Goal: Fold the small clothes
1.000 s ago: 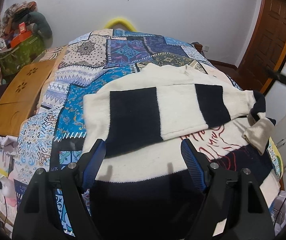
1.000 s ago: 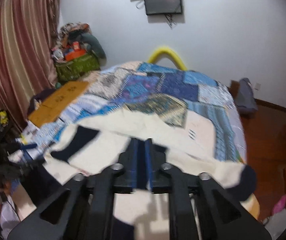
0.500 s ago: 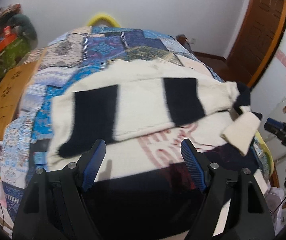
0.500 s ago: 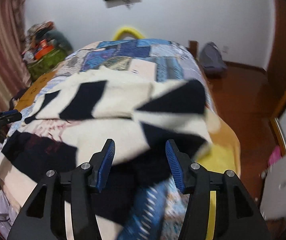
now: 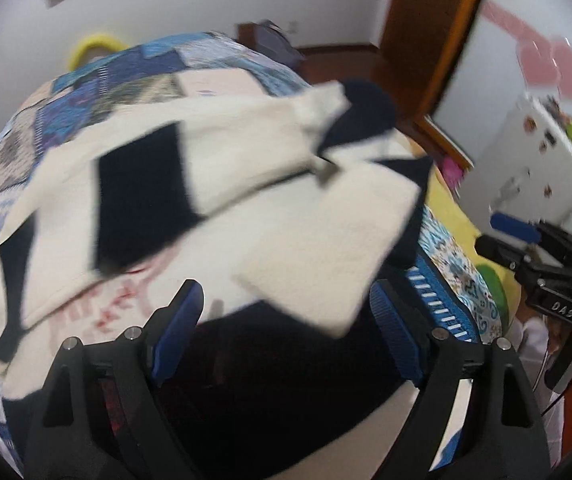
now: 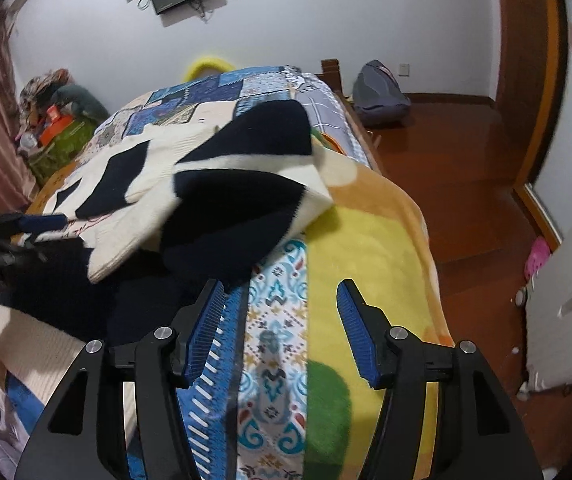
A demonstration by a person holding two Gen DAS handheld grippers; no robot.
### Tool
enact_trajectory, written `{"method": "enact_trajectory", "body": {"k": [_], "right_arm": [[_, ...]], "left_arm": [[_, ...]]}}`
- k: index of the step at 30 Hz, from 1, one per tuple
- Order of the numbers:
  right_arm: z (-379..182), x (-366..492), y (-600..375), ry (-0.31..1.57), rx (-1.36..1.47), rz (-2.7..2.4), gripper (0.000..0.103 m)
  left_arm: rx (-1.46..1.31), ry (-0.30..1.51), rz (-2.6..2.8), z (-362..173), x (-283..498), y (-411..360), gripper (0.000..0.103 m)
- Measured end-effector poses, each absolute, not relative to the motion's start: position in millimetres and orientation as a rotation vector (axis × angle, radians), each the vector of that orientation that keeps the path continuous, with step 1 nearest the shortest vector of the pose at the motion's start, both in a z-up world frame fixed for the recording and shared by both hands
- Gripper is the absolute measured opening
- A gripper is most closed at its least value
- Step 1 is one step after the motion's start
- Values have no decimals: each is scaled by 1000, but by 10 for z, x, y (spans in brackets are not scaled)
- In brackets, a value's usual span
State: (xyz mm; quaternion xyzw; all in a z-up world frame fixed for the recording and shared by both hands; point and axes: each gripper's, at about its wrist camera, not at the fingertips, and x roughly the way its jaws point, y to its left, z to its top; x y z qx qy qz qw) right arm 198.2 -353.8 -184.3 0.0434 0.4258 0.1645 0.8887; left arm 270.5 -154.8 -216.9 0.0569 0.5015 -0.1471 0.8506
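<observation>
The cream-and-navy sweater (image 5: 214, 184) lies spread on the bed (image 6: 370, 248), ahead of both tongs. Left tongs (image 5: 282, 312) and right tongs (image 6: 280, 320) are opening, empty. It looks soft, thick and floppy; a cuff or hem edge seems the best hold.

cream-and-navy striped sweater (image 6: 206, 168), blue patchwork bedspread (image 6: 206, 88).

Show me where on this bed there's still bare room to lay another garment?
Free: the yellow blanket between the sweater and the bed's floor-side edge, and the patchwork quilt beyond the sweater toward the wall. Crowded: the middle, covered by the sweater with its folded sleeve.
</observation>
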Motion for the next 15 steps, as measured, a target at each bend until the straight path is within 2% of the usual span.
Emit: {"method": "enact_trajectory", "body": {"k": [4,7,11,13,15], "right_arm": [[-1865,1946,-3604,879,116,350,55],[-1851,1943,-3624,870,122,356,55],[-1856,1960,-3624,869,122,360,55],[-1857,1972,-3617,870,122,362,55],[-1848,1981,-3600,868,119,364,55]], "left_arm": [[211,1073,-289,-2358,2807,-1789,83],[233,1066,-281,-2421,2849,-1834,66],[202,1048,-309,-2364,2857,-1782,21],[172,1033,-311,-2313,2880,-1710,15],[137,1021,-317,-2247,2883,-1627,13]]}}
